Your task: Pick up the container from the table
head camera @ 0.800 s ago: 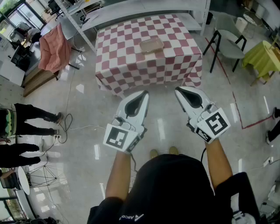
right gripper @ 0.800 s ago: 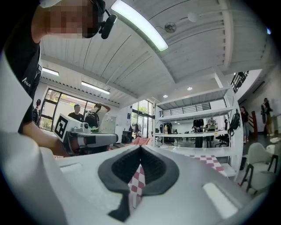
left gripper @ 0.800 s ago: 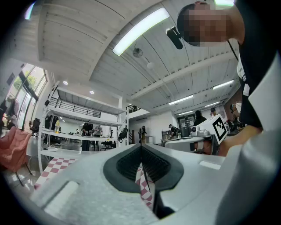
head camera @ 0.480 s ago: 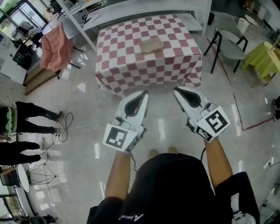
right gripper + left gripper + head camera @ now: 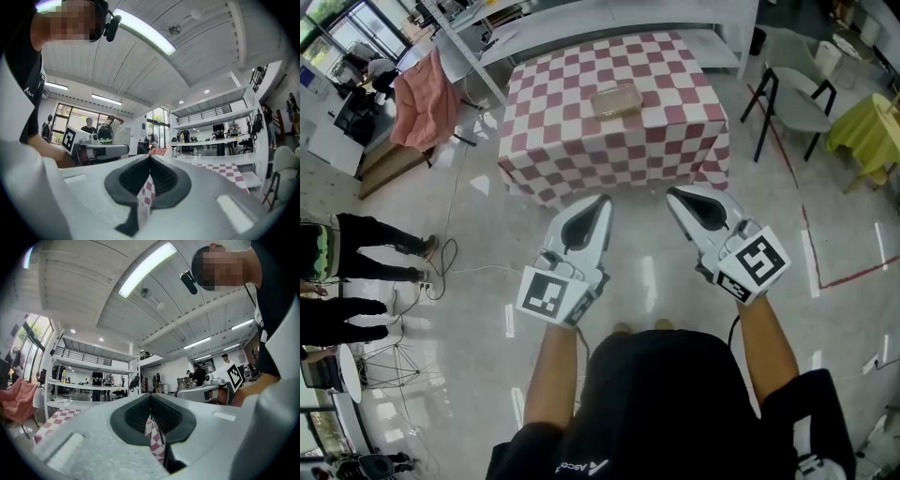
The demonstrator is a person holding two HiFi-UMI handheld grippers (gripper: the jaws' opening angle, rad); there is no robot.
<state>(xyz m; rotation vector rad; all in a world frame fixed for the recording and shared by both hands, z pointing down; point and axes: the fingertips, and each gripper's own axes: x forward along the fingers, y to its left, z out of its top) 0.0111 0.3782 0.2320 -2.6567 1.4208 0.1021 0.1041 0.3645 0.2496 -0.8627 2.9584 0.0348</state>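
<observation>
A person is holding the left gripper [image 5: 600,201] and right gripper [image 5: 672,195], jaws together and empty, well short of the checkered table [image 5: 675,141]. The clear container [image 5: 616,99] is sitting mid-table; it appears light and thin-walled, likely best pinched at its rim.

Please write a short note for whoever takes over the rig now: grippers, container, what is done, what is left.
Left gripper: shut, empty.
Right gripper: shut, empty.
Container: on the checked table, near its middle, well ahead of both grippers, untouched.
Done: nothing yet.
Left to do: approach the table, open the jaws, grip the container, lift it.
</observation>
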